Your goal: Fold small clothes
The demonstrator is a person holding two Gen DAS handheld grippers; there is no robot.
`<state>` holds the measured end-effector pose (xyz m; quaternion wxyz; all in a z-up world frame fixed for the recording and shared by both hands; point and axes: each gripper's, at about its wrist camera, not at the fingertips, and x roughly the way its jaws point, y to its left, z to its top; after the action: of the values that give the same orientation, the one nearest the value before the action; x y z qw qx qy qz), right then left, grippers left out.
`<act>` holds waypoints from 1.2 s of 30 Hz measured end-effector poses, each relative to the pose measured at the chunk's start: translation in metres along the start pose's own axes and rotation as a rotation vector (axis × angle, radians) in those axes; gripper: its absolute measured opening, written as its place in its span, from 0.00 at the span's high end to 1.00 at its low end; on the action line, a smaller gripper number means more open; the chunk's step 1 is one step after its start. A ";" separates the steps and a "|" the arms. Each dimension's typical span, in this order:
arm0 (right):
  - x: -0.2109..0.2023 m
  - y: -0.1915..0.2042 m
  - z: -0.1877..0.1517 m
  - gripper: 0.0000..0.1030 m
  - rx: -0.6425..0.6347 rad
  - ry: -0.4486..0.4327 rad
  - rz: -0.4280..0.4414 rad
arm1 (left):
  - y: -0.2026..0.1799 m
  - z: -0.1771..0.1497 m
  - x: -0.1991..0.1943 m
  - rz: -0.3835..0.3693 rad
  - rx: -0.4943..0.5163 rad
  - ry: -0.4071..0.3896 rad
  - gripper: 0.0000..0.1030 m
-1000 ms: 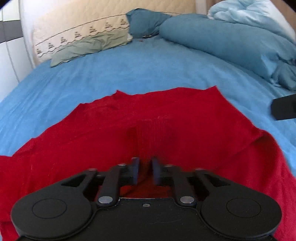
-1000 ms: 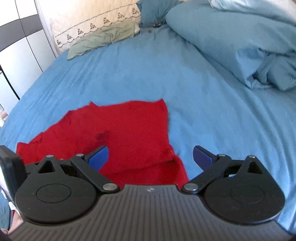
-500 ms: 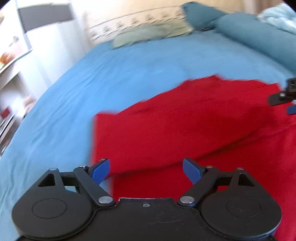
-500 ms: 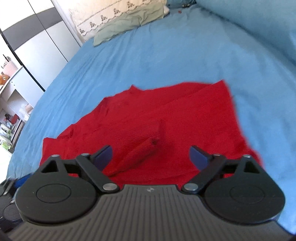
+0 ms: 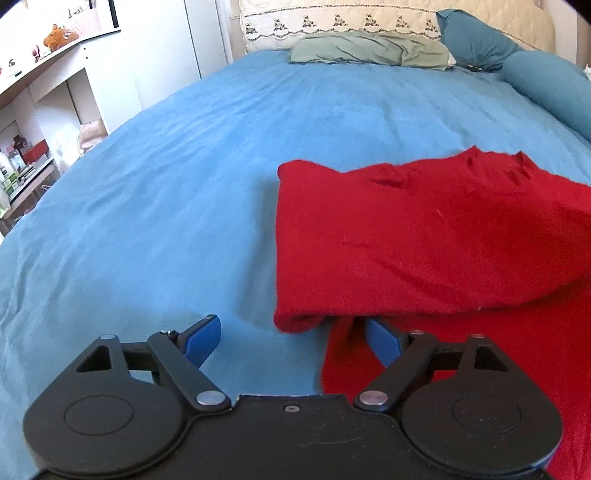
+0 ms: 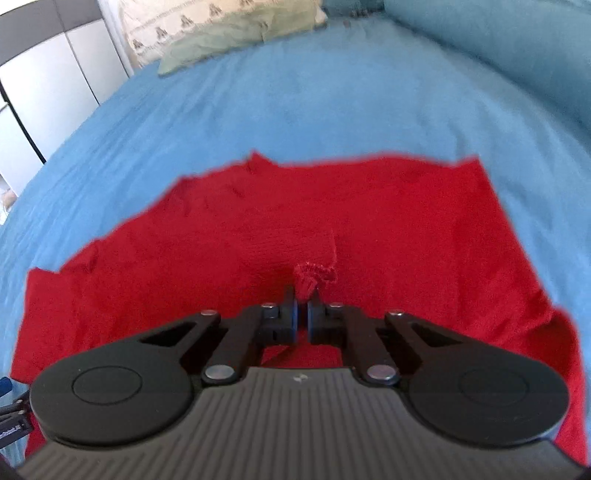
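A red knit garment (image 5: 424, 236) lies on the blue bedsheet (image 5: 166, 192), with one part folded over the rest. My left gripper (image 5: 291, 338) is open and empty, low at the garment's near left corner, the folded edge between its blue pads. In the right wrist view the garment (image 6: 369, 206) spreads wide. My right gripper (image 6: 303, 314) is shut on a bunched cuff of the red garment (image 6: 314, 275) near its middle.
Pillows (image 5: 369, 51) and a quilted headboard (image 5: 332, 22) lie at the far end. A blue duvet roll (image 5: 546, 88) is at the right. White shelves (image 5: 44, 96) and a wardrobe (image 6: 48, 85) stand off the bed's left side.
My left gripper let go of the red fabric, opened and swung to the garment's left edge. My right gripper moved in over the garment and shut on the cuff.
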<state>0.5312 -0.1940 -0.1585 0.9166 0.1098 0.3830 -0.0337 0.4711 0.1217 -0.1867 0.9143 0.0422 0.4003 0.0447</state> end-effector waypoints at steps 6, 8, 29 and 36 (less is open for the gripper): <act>-0.048 -0.010 0.049 0.81 -0.070 -0.152 -0.039 | 0.002 0.011 0.010 0.006 0.016 0.008 0.17; -0.054 -0.028 0.052 0.81 -0.080 -0.166 -0.105 | 0.006 0.013 0.013 -0.006 -0.008 0.023 0.18; -0.048 -0.079 -0.011 0.00 -0.068 -0.153 -0.137 | -0.014 0.014 -0.049 -0.123 0.041 -0.003 0.19; 0.000 -0.067 -0.035 0.00 -0.161 -0.010 -0.054 | -0.068 0.035 -0.009 -0.243 0.096 -0.001 0.18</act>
<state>0.4977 -0.2517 -0.1943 0.9231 0.0255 0.3828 -0.0280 0.4939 0.0518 -0.1637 0.9100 0.0371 0.4039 -0.0856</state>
